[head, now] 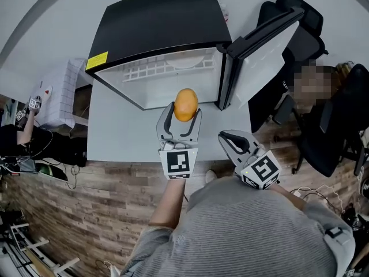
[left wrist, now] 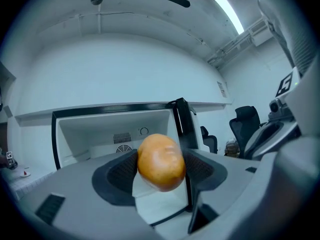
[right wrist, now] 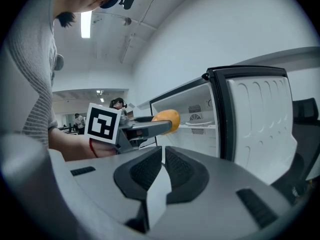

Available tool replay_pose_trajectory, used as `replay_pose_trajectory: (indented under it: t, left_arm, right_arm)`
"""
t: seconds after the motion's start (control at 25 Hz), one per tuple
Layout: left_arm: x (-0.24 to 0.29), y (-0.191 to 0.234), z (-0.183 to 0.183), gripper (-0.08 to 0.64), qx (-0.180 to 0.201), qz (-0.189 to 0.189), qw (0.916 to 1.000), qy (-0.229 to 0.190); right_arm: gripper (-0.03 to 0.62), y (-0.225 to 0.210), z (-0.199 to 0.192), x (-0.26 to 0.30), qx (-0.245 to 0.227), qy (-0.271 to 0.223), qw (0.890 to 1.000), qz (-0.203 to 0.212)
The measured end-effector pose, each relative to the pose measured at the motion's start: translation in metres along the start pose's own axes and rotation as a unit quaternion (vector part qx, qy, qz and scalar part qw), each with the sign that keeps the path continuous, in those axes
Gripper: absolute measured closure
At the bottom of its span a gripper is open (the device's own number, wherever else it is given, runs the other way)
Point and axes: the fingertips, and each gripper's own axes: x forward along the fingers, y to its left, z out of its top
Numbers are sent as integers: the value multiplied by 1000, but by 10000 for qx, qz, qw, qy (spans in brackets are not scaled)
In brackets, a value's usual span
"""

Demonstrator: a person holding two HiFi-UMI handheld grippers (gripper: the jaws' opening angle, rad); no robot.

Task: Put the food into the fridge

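Main risk is a slip. The food (left wrist: 161,161) is round and smooth-skinned, pinched only at its sides by the left gripper (head: 183,111), and it sits far out at the jaw tips with much of it past the pads. If the grip loosens or the gripper tilts going in, I'd expect it to pop out, land on the table (head: 118,133) and roll toward the front edge. Second risk is clipping the lower lip of the fridge (head: 161,22) or the white rack (head: 155,68) inside if the approach comes in too low or too high. Third is the door (head: 262,56): it stands open at the right and nothing holds it, so a bump could swing it onto the arm.

The left gripper's jaws are closed onto the food, one pad on each side. It is orange-yellow, probably an orange or a potato; the blur doesn't let me settle it.

The food is in the air over the middle of the table, just in front of the fridge's open mouth and roughly centred on it, not yet inside. The fridge stands along the table's back edge.

The right gripper (right wrist: 163,156) has its jaws nearly together with nothing between them, and hangs near the table's front right corner, apart from the door.
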Motion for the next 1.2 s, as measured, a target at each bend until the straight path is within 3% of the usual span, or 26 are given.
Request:
replay_pose_trajectory:
  t: [0.64, 0.84, 1.2]
  left_arm:
    - [104, 42, 18, 253, 675, 394, 9969, 129]
    - [134, 53, 8, 253, 632, 485, 9954, 528]
    - [177, 64, -8, 253, 193, 478, 9911, 1230]
  right_arm:
    - [578, -17, -10, 3, -13, 227, 9996, 175]
    - [578, -16, -14, 4, -18, 323, 9992, 232]
    - [578, -22, -19, 3, 68, 393, 9990, 197]
